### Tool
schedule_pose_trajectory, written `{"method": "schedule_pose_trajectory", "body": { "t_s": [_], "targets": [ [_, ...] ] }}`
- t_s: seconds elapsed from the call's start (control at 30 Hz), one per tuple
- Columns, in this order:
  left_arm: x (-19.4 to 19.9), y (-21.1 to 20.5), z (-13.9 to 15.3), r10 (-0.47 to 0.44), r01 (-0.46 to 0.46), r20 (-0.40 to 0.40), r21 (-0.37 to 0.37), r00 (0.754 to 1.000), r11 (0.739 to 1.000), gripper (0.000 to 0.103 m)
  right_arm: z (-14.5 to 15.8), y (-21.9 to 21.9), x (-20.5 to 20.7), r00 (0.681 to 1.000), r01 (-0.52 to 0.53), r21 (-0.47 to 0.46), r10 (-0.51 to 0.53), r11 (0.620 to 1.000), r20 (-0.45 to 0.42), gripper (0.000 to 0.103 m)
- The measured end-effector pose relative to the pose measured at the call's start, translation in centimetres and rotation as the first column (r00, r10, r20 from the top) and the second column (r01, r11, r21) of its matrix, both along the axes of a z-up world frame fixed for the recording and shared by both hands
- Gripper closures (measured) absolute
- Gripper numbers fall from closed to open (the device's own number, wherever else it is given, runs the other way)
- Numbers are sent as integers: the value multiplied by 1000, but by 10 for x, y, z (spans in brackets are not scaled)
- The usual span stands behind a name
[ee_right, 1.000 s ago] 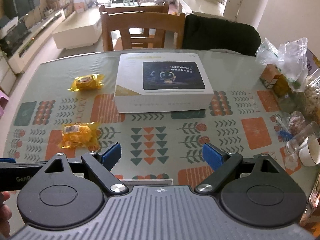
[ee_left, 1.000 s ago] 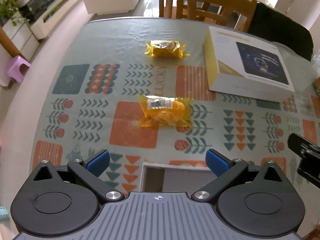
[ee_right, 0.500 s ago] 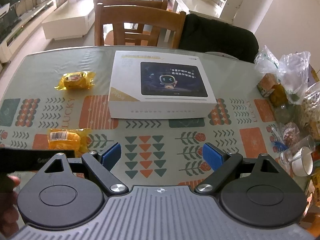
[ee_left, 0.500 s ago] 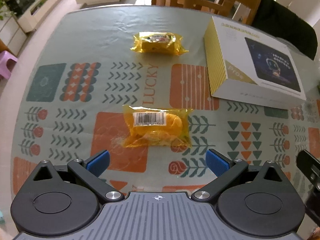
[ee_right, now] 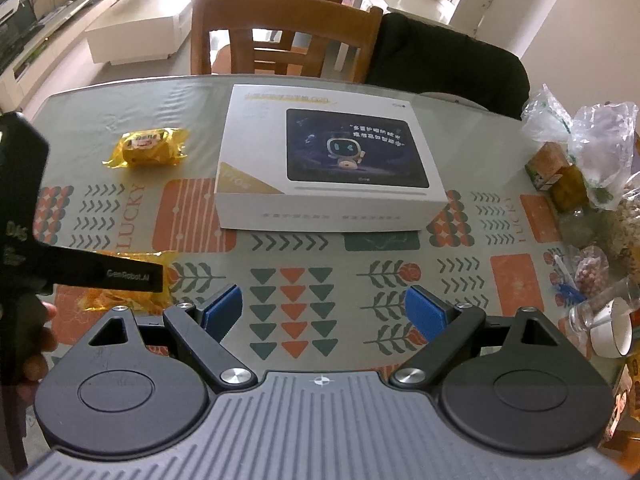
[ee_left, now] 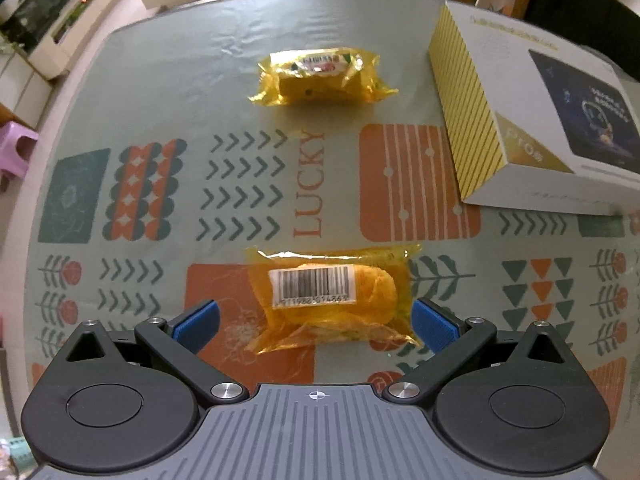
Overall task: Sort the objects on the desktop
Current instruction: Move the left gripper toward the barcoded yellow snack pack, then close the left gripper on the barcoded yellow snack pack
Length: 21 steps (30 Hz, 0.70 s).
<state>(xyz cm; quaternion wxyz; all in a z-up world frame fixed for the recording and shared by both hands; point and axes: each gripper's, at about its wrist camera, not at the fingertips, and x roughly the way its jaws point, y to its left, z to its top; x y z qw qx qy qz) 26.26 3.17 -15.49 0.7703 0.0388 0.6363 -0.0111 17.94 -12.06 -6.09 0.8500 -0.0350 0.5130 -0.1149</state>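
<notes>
Straddling yellow cellophane snack packet with barcode label, left gripper fingers spread wide; closing likely next. Right gripper fingers open, empty.

We see left gripper: black linkage arms, blue ribbed pads, silver screws, grey ridged body with crosshair mark | right gripper: same build | at 9 o'clock in right view: black casing, white "GenRobot.AI" lettering

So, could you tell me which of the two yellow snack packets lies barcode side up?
The near packet, between the open left gripper fingers; the far packet shows its printed label.
</notes>
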Motion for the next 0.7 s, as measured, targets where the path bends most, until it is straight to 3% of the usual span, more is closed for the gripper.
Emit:
{"method": "schedule_pose_trajectory", "body": {
  "t_s": [0.2,0.7],
  "targets": [
    [6,-14,-16,-28,28,-14,25,1000,999,0,-4,-1,5,1000,-2,7,3,1000,-9,0],
    [13,-19,-45,3,-1,-41,52,999,999,0,-14,-11,5,1000,3,25,-3,1000,-28,0]
  ]
}}
